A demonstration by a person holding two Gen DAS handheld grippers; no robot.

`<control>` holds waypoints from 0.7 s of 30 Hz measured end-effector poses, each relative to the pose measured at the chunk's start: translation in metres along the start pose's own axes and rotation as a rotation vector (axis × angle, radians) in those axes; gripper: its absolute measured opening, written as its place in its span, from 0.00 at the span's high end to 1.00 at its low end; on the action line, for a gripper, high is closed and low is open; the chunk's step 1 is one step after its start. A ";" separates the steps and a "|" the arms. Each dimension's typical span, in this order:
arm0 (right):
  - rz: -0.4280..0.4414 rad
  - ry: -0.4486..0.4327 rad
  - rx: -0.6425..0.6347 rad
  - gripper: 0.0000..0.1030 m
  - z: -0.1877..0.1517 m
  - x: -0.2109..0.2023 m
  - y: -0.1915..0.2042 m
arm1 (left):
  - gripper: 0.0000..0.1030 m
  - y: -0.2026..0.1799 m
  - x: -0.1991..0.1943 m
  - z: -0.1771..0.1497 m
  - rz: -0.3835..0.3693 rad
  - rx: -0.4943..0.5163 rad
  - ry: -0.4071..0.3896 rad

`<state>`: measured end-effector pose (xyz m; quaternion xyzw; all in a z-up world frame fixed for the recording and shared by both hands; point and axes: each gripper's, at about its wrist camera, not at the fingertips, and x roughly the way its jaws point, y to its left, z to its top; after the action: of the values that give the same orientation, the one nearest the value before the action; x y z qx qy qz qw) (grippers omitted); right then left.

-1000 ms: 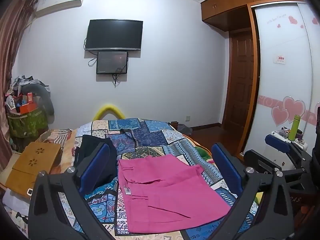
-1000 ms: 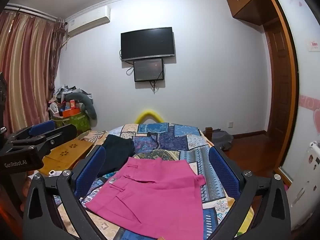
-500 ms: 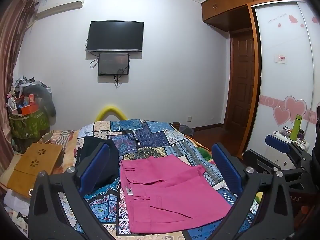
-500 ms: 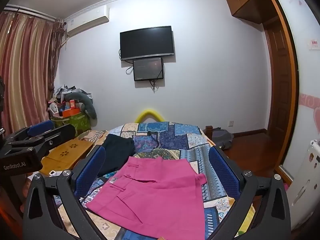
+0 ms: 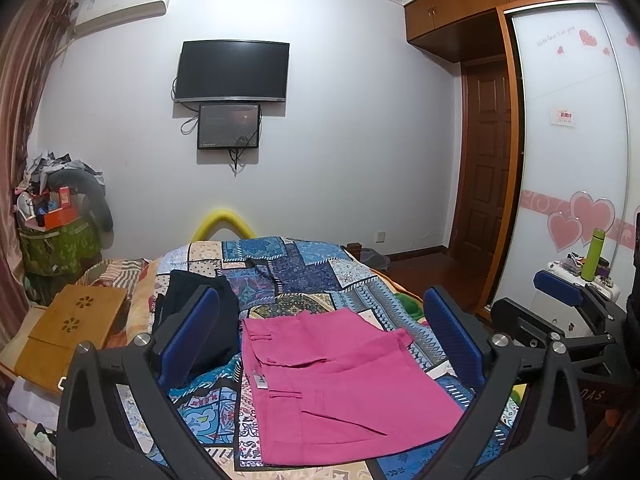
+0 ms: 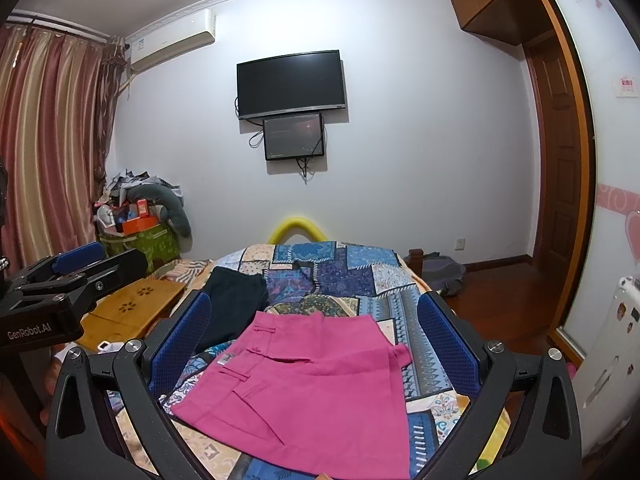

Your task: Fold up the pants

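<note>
Two grippers side by side above the bed, left gripper (image 5: 320, 340) spread empty, right gripper (image 6: 314, 344) likewise, pink pants (image 5: 340, 384) folded below

Folded pink pants (image 6: 316, 380) lie flat on a patchwork bedspread (image 6: 360, 276), a dark garment (image 6: 234, 300) just beside them. The right gripper (image 6: 314, 352) hovers above with jaws wide apart, holding nothing. The left gripper (image 6: 76, 276) shows at the left edge.

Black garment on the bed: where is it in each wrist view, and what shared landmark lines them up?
Left wrist: black garment lies left of centre, partly behind the left finger, beside the pink pants.
Right wrist: black garment lies left of centre, beyond the pink pants.
Shared landmark: the wall TV.
</note>
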<state>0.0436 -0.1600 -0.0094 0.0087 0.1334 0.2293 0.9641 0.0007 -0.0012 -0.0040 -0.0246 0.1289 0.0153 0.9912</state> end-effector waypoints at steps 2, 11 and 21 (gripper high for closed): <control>-0.001 0.000 0.001 0.00 0.000 0.000 0.000 | 0.00 0.000 -0.001 0.000 -0.001 0.002 0.000; -0.003 -0.002 0.004 0.00 0.000 -0.001 -0.001 | 0.00 -0.002 -0.003 0.001 -0.001 0.008 -0.005; -0.008 -0.003 0.009 0.00 0.000 -0.004 -0.002 | 0.00 -0.003 -0.004 0.002 0.002 0.009 -0.008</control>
<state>0.0414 -0.1636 -0.0091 0.0130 0.1328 0.2250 0.9652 -0.0021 -0.0040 -0.0013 -0.0202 0.1250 0.0160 0.9918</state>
